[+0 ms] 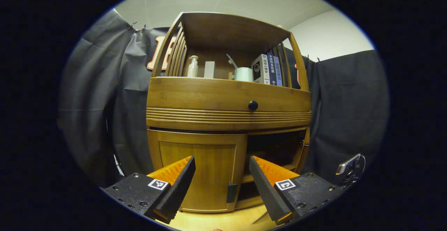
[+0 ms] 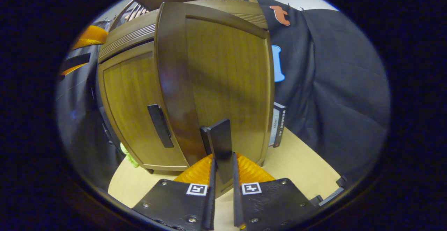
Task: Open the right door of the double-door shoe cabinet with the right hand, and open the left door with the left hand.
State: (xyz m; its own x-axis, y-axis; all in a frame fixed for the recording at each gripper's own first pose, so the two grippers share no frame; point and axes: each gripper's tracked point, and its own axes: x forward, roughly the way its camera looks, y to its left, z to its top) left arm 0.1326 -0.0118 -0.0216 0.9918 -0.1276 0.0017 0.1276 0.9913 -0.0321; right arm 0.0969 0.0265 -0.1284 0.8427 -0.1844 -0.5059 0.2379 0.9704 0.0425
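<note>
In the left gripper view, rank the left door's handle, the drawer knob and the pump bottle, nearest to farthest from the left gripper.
From the left gripper:
1. Left door's handle, low, between the open fingers.
2. Drawer knob, above, mid-cabinet.
3. Pump bottle, top shelf, left side.

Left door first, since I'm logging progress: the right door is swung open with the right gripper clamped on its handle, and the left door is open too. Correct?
Not quite. The left door is shut, as the left gripper view shows, with the open left gripper just in front of its handle. The rest holds: the right gripper clamps the right door's handle, and that door stands swung open.
</note>
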